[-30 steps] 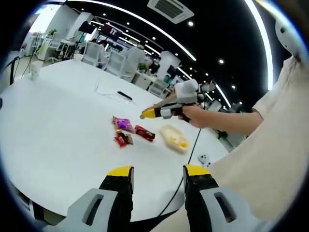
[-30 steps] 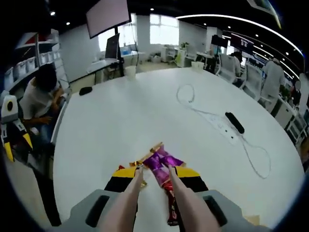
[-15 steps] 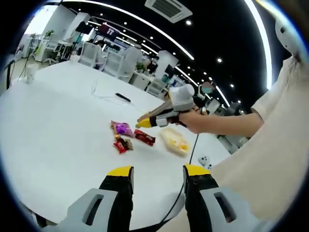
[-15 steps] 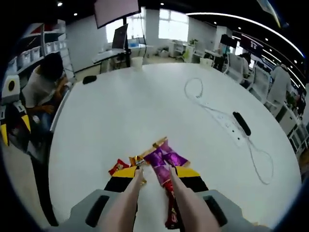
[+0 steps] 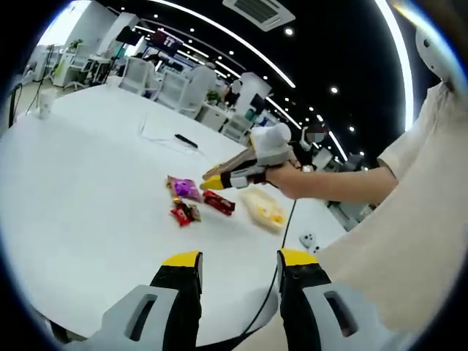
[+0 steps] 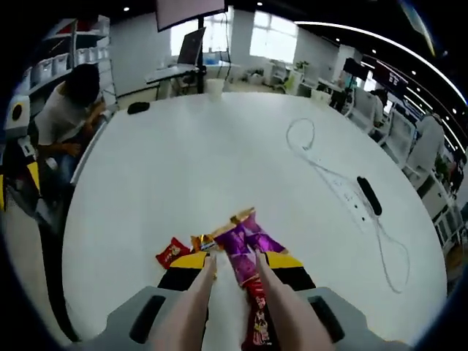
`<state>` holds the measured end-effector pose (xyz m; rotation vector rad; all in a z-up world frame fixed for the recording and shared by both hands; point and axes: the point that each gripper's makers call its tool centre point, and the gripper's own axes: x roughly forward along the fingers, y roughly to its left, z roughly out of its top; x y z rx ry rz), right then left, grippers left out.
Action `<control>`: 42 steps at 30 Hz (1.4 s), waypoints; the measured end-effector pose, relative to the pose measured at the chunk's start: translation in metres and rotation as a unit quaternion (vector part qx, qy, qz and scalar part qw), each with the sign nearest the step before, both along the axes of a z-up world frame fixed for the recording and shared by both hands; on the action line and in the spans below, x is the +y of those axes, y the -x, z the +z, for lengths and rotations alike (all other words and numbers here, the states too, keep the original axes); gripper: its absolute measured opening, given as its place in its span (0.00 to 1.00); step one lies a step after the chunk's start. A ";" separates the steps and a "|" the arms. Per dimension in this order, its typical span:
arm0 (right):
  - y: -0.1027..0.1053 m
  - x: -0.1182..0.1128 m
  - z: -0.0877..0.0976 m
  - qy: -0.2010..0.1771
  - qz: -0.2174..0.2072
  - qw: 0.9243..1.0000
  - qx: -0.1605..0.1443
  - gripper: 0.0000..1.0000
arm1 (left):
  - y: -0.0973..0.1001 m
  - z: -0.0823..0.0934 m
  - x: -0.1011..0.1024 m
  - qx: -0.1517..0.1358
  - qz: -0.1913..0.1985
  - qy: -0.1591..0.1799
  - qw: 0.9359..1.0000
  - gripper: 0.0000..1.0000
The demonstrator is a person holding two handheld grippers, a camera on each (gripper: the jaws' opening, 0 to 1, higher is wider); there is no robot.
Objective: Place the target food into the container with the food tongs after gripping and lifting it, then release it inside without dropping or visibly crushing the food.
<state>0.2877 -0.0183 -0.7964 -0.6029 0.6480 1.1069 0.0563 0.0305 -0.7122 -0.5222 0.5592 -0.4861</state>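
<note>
**Worktop layout: snacks, container, cable**

- Worktop (image 5: 88, 212): carries all items below.
- Snack packets: one packet (image 5: 183, 188) farthest from the left tool; a small pair (image 5: 182, 213) nearer, just beside it; a long bar (image 5: 219, 202) to their right in the left gripper view.
- Container (image 5: 265, 208): right of the bar, near the worktop's edge.
- Power strip (image 6: 368, 194) with looping cable (image 6: 307, 142): behind the snacks, well apart.
- Cup (image 6: 213, 87): far edge.
- Right tool (image 5: 213, 179): above the packets, between them and the container.
</note>
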 end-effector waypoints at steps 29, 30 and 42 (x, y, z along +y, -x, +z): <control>-0.007 0.016 -0.041 0.081 0.075 0.994 -0.021 0.26 | -0.008 -0.006 0.027 0.012 0.031 0.009 0.999 0.40; -0.008 0.015 -0.041 0.082 0.075 0.994 -0.021 0.26 | -0.008 -0.007 0.030 0.012 0.035 0.009 0.999 0.40; -0.010 0.018 -0.045 0.083 0.074 0.994 -0.008 0.26 | -0.008 -0.011 0.031 0.016 0.039 0.015 0.999 0.40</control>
